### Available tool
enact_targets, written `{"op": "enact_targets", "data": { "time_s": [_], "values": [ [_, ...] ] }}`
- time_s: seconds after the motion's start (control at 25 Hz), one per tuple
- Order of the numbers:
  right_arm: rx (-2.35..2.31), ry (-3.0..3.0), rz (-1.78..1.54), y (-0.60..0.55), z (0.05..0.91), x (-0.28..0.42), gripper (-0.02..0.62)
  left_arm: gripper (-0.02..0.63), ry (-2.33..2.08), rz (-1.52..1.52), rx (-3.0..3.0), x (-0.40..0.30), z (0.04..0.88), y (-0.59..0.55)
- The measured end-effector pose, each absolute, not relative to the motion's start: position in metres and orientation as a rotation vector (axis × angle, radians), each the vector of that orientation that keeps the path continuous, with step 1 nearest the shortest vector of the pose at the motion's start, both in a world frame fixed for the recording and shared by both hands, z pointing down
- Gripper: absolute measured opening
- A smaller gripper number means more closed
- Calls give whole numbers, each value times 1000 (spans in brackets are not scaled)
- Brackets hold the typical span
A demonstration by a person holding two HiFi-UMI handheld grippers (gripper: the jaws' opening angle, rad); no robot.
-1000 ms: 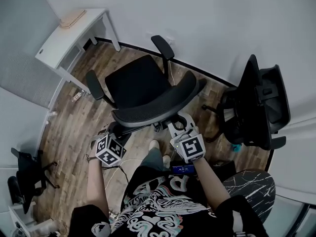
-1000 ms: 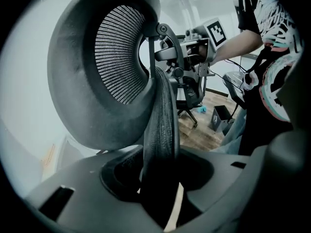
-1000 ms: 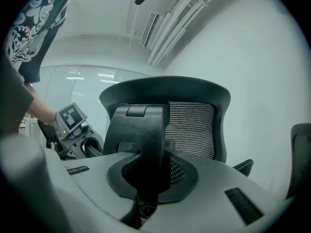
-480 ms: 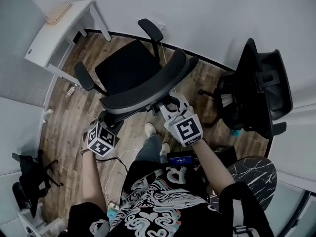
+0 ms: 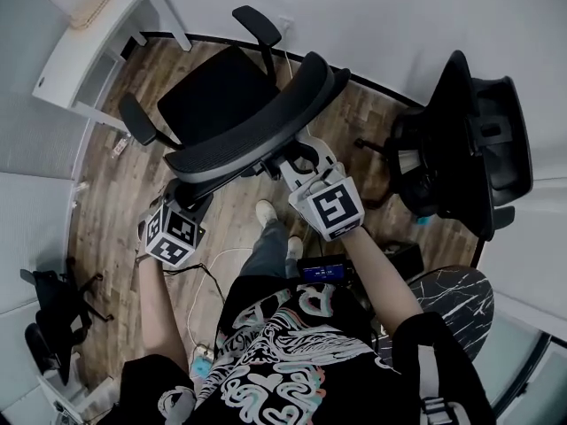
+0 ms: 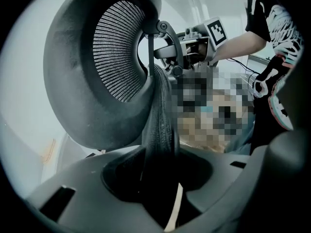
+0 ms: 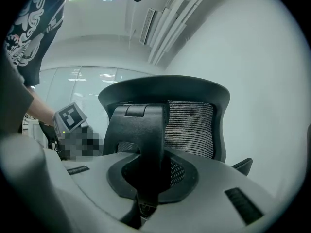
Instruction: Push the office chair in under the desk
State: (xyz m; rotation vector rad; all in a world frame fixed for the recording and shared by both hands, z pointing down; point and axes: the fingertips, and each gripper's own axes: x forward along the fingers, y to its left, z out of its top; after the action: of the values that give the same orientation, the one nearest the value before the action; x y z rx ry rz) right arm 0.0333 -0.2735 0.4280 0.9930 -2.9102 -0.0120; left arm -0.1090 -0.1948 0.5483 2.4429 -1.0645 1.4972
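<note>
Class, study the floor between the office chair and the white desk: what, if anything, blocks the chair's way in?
Nothing visible does: bare wooden floor lies between the office chair and the desk. A small item lies beside the route, near the desk's leg.

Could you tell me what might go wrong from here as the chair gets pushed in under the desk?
The office chair has an armrest jutting sideways that may strike a leg of the desk. The left gripper, whose jaws have just been closing, holds only the backrest's edge and could slip off. The white cable on the floor by the person's feet could snag a foot.
</note>
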Motion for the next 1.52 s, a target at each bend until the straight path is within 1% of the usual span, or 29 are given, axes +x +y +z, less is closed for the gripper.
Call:
{"op": "enact_targets", "data": {
  "time_s": [0.52, 1.52],
  "values": [
    [968, -2930, 33, -298, 431, 23, 41, 192, -1109, 1504, 2428, -117, 551, -215],
    [933, -2936, 1, -331, 432, -35, 40, 195, -1180, 1525, 2447, -175, 547, -245]
  ]
}}
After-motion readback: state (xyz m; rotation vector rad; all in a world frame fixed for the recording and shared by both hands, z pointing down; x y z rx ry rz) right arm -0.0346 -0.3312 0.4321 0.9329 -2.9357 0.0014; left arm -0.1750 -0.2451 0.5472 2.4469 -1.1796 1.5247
